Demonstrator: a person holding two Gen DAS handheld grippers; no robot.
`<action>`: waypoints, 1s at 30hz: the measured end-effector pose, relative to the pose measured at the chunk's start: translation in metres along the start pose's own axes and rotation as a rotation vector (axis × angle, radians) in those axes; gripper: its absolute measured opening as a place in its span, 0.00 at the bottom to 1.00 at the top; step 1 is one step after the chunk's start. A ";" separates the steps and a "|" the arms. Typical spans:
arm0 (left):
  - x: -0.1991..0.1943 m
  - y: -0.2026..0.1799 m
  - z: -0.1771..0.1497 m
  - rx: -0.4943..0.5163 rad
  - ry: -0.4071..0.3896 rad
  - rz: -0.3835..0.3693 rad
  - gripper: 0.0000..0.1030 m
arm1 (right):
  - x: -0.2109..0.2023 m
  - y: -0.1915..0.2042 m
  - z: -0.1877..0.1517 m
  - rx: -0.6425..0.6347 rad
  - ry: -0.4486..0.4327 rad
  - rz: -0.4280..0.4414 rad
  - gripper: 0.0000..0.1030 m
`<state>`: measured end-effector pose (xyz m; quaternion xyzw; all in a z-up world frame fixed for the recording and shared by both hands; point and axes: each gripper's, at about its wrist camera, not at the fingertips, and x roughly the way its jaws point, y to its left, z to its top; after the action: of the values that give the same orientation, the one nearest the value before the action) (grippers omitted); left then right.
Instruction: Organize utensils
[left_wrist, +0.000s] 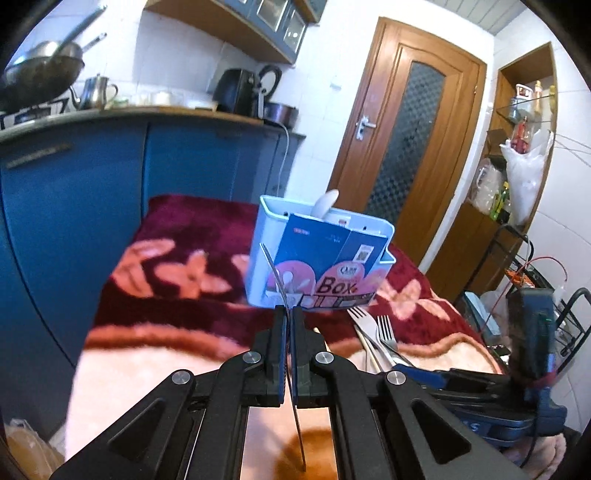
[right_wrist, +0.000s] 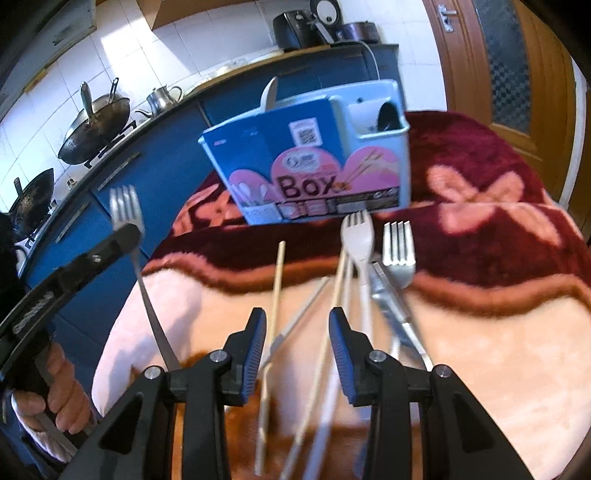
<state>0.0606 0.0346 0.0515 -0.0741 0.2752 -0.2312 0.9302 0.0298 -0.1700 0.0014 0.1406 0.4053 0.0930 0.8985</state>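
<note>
While raised clear of the blanket (right_wrist: 480, 350), left gripper (left_wrist: 288, 314) pinches a metal fork (right_wrist: 127, 210) edge-on between fully closed pads, tines up and forward, handle trailing down and back beneath the jaws. Seen from the right wrist view, same gripper (right_wrist: 129, 230) slants up from the lower left, held by a hand (right_wrist: 62, 391) wrapped round its grip, fork tines poking above the fingertips. Points toward the utensil box (left_wrist: 317, 258), short of it.

Right gripper (right_wrist: 297, 325) tilts steeply down over the loose cutlery, jaws partly open, blue pads gripping nothing; a wooden chopstick (right_wrist: 275, 295) and a second chopstick (right_wrist: 332, 317) run through the gap, pads apart from both.

Utensil box (right_wrist: 314, 166) stands upright on the dark red part of the blanket, pale blue plastic with a printed card sleeve reading "Box". Holds a white spoon (right_wrist: 269, 94) sticking up from the rear left compartment, and a dark utensil (right_wrist: 386, 114) in the small right compartment; kind not clear.

Just in front of the box, lying on the blanket: a white plastic fork (right_wrist: 357, 236), a second metal fork (right_wrist: 398, 251), a table knife (right_wrist: 391, 314) beside it, partly overlapping.
</note>
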 end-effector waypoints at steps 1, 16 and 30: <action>-0.004 0.002 0.000 0.001 -0.010 0.001 0.01 | 0.003 0.002 0.000 0.006 0.008 -0.003 0.37; -0.022 0.023 0.000 -0.021 -0.059 0.016 0.01 | 0.032 -0.014 0.010 0.188 0.029 -0.033 0.12; -0.032 0.001 0.022 0.013 -0.130 0.014 0.01 | -0.045 0.001 0.021 0.102 -0.263 0.076 0.06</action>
<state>0.0492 0.0513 0.0852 -0.0808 0.2133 -0.2213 0.9482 0.0160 -0.1857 0.0461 0.2121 0.2828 0.0872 0.9314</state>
